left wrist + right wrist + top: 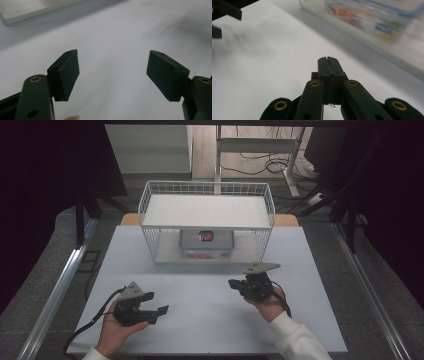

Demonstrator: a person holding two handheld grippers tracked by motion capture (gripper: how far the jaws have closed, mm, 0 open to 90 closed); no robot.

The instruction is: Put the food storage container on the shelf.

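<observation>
Inside wire rack [150,202], clear box [206,242] of colourful items

No text, brand or number is showing clearly enough to read anywhere. In the right gripper view, a clear container [372,20] at the upper right of the frame is carrying a blurred label with red, orange, blue and green patches, possibly a logo, but no letters are coming through. In the high view, the same container [207,243], centre frame under the wire shelf [207,210], is showing a small red and dark mark, too small to read.
</observation>
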